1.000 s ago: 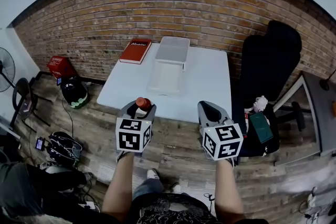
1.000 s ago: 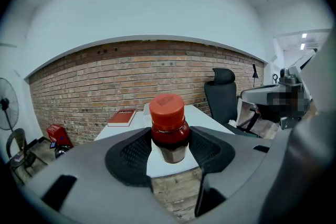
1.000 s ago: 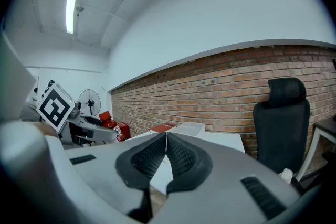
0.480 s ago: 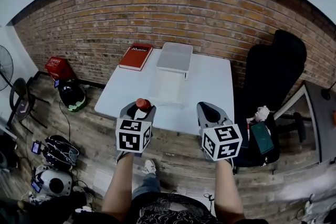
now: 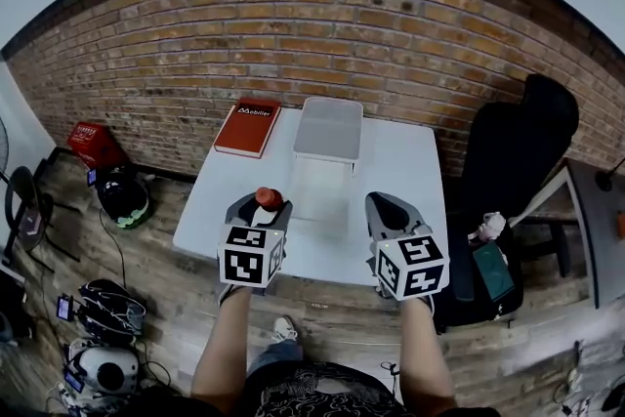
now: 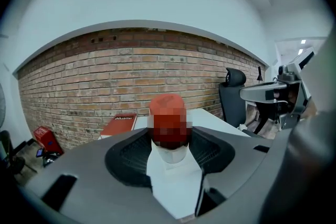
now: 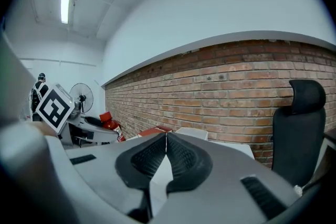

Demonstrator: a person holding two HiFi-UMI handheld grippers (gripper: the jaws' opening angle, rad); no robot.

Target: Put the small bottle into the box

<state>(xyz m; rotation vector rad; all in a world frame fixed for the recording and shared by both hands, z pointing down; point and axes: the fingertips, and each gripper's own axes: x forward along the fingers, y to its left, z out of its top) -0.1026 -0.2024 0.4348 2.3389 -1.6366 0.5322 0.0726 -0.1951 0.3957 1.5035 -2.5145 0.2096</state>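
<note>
Left gripper view: L gripper (image 6: 170,150) clamps small bottle (image 6: 168,122); transport step. R gripper (image 7: 166,140) jaws together, empty. Next: carry to box (image 5: 330,134), 12 o'clock.

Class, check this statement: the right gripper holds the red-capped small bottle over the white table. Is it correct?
Not quite. It is the left gripper that holds the red-capped small bottle over the white table. The left gripper view shows the bottle clamped between its jaws. The right gripper is shut with nothing in it.
</note>
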